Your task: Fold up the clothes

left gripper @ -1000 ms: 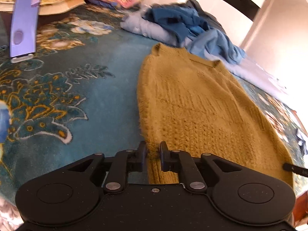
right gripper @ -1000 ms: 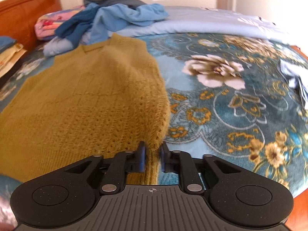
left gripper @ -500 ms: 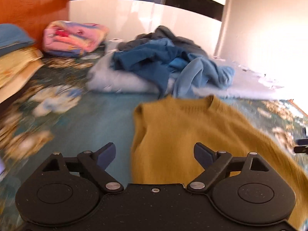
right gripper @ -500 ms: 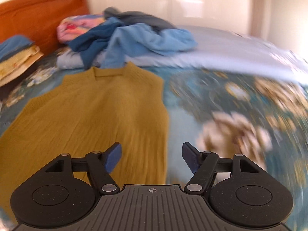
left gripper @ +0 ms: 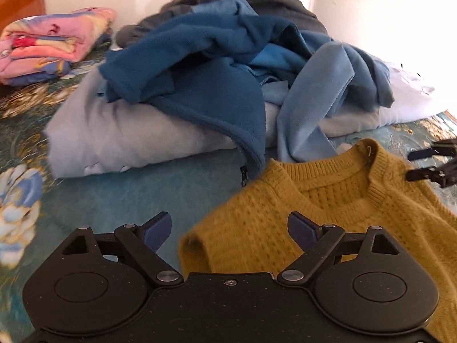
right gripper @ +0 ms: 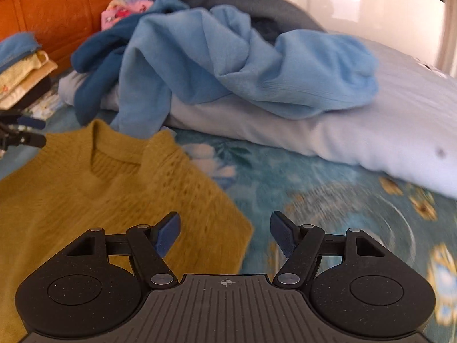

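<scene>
1. Left wrist view: I see the left gripper (left gripper: 228, 230) with its fingers spread wide and nothing between them. The log-independent evidence is clear: the blue pads stand apart over the shoulder corner of the mustard sweater (left gripper: 328, 214), without pressing on it.
2. Right wrist view: I see the right gripper (right gripper: 225, 235) likewise parted and empty, hovering at the sweater's other shoulder edge, where knit meets the floral bedspread (right gripper: 328, 200).
3. Task item location: the sweater lies flat on the bedspread, neckline toward the pile of blue garments (left gripper: 214, 65). A pale-blue sleeve (right gripper: 142, 91) from that pile hangs down and ends just at the collar.
4. Risk, wrong pick-up: if I close near the collar, I judge the pads may catch the dangling sleeve along with the knit and drag the pile.
5. Risk, double layer: the left shoulder corner is already curled; a shallow pinch may take only the top layer, leaving a skewed fold.
6. Risk, bedspread capture: the right pads straddle the sweater's edge; descending too far outward may pinch bedspread instead.
7. Risk, uneven fold: both views show motion blur; I would settle both hands before closing, or the shoulders may lift unevenly.
</scene>
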A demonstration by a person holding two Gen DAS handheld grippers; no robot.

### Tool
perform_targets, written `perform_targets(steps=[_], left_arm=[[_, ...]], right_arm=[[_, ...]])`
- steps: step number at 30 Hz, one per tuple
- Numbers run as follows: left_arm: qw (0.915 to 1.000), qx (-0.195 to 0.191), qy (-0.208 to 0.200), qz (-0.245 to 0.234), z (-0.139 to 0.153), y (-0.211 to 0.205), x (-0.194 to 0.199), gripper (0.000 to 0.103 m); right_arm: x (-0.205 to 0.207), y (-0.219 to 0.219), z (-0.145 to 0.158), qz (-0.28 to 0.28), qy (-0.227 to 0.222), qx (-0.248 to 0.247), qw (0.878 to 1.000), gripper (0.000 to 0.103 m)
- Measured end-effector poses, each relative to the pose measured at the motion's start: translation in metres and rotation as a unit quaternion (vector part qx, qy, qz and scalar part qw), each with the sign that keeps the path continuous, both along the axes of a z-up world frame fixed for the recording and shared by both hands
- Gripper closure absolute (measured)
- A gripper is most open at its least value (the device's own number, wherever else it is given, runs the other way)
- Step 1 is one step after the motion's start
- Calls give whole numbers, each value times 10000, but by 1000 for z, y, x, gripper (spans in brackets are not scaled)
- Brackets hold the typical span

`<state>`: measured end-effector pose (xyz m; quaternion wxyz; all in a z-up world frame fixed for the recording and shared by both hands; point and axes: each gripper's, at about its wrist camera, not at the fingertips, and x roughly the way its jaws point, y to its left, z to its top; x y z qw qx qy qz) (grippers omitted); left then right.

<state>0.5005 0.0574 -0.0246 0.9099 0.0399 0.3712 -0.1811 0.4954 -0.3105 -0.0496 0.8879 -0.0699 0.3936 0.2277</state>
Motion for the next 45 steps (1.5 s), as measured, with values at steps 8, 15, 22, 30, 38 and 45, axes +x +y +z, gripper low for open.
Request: perform_targets(steps=[8, 15, 22, 30, 38, 45], left_arm=[[9990, -206, 388, -56, -16, -2, 20, 59], [9989, -372, -219, 198, 15, 0, -21, 96], [9867, -567, -1512, -169, 91, 1, -140, 96], [9741, -729, -2057, -588, 107, 3, -289, 95], [9869, -749, -1402, -274, 34, -7, -386, 92], [9911, -1009, -838, 230, 5, 4, -423, 77]], right_arm=[[22, 21, -5, 400, 259, 63, 9988, 80], [-7, 18, 30, 40, 75, 114, 9999, 96], [-108, 2, 100, -200, -781, 198, 9966, 97], [-261, -10, 137, -265, -1534, 43, 9878, 96], [-373, -2, 75, -345, -890, 27, 9954, 96], [-419, 9, 36, -421, -396, -180, 9982, 93]])
